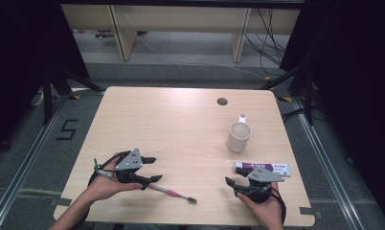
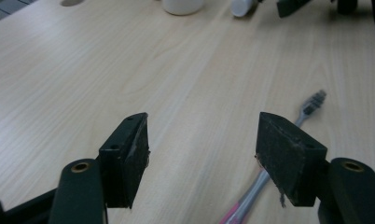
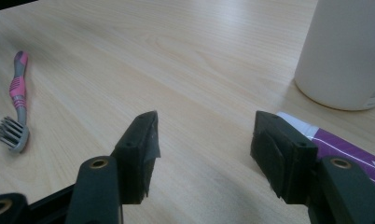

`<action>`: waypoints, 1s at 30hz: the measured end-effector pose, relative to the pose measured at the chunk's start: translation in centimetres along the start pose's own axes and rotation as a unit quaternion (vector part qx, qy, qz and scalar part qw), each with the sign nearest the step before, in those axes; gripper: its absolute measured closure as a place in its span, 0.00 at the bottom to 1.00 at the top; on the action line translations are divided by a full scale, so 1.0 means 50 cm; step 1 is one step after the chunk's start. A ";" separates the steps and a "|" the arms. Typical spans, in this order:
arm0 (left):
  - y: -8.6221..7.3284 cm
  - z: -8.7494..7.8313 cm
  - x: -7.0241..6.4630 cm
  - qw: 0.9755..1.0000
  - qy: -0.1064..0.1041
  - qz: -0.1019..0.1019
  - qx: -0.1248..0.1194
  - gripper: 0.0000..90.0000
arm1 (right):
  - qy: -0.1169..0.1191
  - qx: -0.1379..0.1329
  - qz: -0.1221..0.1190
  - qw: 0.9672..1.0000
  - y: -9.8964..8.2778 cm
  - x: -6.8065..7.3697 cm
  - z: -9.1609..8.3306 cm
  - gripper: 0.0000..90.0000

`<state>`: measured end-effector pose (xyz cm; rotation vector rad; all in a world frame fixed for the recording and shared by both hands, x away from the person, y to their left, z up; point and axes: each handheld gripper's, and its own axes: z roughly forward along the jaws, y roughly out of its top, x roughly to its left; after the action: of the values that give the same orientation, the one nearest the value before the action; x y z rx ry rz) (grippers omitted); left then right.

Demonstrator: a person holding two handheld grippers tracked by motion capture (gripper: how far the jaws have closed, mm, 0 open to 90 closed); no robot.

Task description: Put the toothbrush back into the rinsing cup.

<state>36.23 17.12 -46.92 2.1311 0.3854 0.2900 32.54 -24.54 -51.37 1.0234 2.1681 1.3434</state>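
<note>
Two grippers with jaws apart, left gripper (image 1: pixel 151 168) just beside the pink toothbrush (image 1: pixel 171 192) handle, right gripper (image 1: pixel 231 184) near the toothpaste tube (image 1: pixel 262 168), white mug (image 1: pixel 239 136) beyond the tube.

On your table (image 1: pixel 171 120), the toothbrush (image 1: pixel 174 192) lies near-left; the mug (image 1: pixel 239 136) stands right, just behind the toothpaste tube (image 1: pixel 263 168).

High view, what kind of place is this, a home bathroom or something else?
Probably a lab or recording studio, not a home. The wooden table stands between black curtains, with loose cables and a taped number five on the grey floor. The cup, toothbrush and toothpaste tube look like props.
</note>
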 end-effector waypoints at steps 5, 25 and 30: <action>0.018 0.032 -0.015 0.996 -0.039 0.048 0.062 0.39 | 0.011 0.017 0.029 0.999 0.000 0.006 -0.001 0.46; 0.070 0.100 -0.030 0.948 -0.144 0.141 0.248 0.49 | 0.007 0.011 0.003 1.000 0.002 -0.003 0.005 0.46; 0.076 0.117 -0.034 0.928 -0.161 0.162 0.293 0.52 | 0.007 0.012 0.002 1.000 0.002 -0.003 0.004 0.46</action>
<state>37.29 10.02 -47.05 2.7777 -0.0982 -0.0044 32.80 -24.49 -51.39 1.0314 2.1986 1.3316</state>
